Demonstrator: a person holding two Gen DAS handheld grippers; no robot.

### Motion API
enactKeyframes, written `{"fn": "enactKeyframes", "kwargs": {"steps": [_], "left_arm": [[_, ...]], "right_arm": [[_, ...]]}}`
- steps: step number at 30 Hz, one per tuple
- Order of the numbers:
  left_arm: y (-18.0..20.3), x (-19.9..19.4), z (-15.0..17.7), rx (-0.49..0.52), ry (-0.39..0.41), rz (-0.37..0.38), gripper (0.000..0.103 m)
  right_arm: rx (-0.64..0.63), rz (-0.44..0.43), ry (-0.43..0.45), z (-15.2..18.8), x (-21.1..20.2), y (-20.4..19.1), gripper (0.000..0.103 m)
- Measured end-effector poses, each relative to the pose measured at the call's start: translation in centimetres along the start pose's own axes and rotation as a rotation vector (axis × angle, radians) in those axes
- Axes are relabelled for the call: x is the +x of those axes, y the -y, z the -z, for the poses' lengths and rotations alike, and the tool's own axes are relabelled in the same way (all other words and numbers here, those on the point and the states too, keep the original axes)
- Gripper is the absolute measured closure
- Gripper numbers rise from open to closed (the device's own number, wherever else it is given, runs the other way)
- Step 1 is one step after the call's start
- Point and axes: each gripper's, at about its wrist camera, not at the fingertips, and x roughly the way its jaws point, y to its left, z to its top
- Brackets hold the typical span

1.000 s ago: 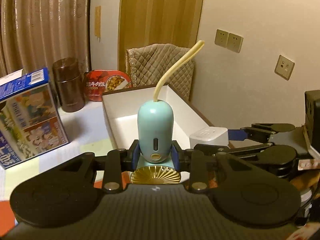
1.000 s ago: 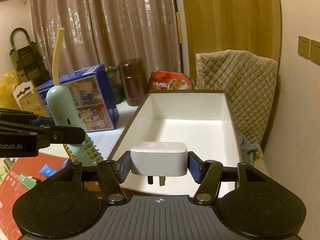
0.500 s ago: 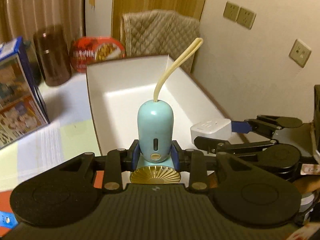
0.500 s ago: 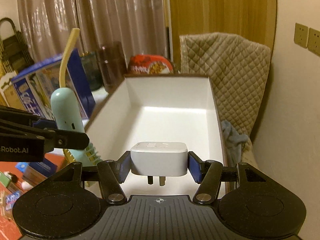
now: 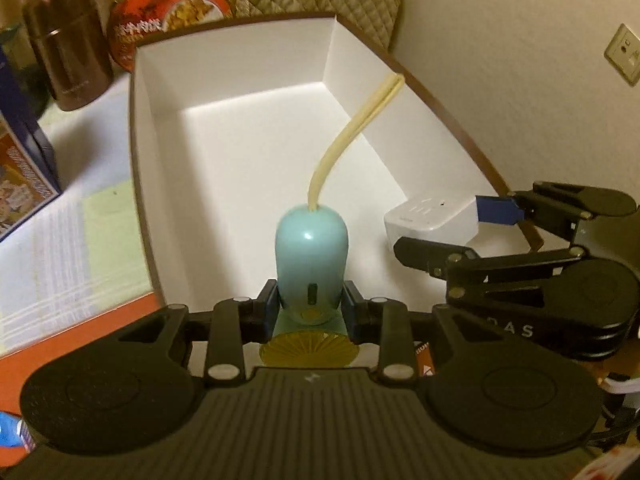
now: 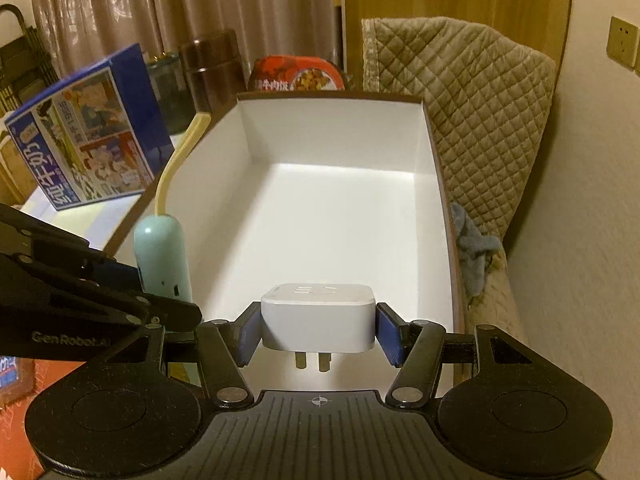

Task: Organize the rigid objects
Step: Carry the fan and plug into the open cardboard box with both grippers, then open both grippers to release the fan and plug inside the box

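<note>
Left gripper (image 5: 310, 308): blue pads clamped on either side of a pale blue handheld fan (image 5: 310, 258), body upright between the jaws, gold ribbed grille at its base, cream wrist strap (image 5: 352, 132) curving up and to the right. The fan hangs over the near end of the white-lined cardboard box (image 5: 156, 184), not resting on the floor of it as far as the view shows.

Right gripper (image 6: 319, 334): pads clamped on the two flanks of a white plug adapter (image 6: 318, 320), socket face up, two metal prongs pointing down and clear of the box floor. The adapter is over the near end of the box, toward its right wall.

Relation of the two: side by side over the box's near end, fan on the left, adapter on the right, near each other but not touching.

Box: interior bare white, brown outer rim.

Surroundings on the table: brown cylindrical canister (image 5: 66, 64) and red instant-meal tub (image 5: 160, 28) beyond the far-left corner of the box; blue printed carton (image 6: 86, 132) left of it, standing tilted in the right wrist view. Quilted beige chair cover (image 6: 460, 96) behind and right of the box, a blue-grey cloth (image 6: 472, 248) against it. Wall sockets (image 5: 624, 54) on the cream wall.
</note>
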Motion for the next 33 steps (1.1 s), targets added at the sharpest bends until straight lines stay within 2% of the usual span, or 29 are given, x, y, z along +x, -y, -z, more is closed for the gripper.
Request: {"fn": "enactKeyframes", "kwargs": {"steps": [8, 14, 33], "left_arm": [[-0.3, 0.1, -0.5, 0.014, 0.018, -0.022, 0.071], [-0.2, -0.2, -0.3, 0.009, 0.022, -0.037, 0.069], [-0.9, -1.6, 0.1, -0.021, 0.05, -0.053, 0.067]], "right_arm": [[0.017, -0.018, -0.036, -0.1, 0.6, 0.5, 0.047], [0.025, -0.033, 0.003, -0.8, 0.4, 0.5, 0.047], [0.045, -0.068, -0.002, -0.2, -0.8, 0.6, 0.046]]}}
